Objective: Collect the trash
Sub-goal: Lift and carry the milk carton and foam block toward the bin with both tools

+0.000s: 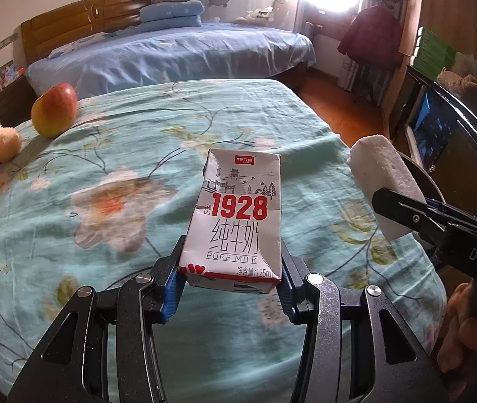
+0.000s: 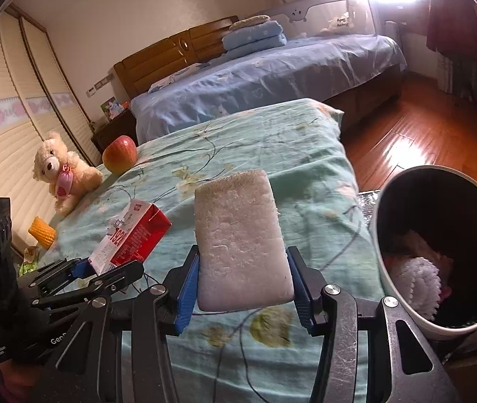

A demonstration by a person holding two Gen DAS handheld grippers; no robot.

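- Left tongs clamped on the milk carton by its lower sides, lifted clear of the bed.
- Right tongs clamped on the white sponge at its near end, likewise held above the bedspread.
- Both pieces apparently raised for carrying to the trash bin, just beside the bed's right edge, mouth open, already part filled.
- Open air between sponge and bin rim; apple, teddy bear and corn cob well apart on the far side.
- Left tongs close beside right; crossing risk likely.
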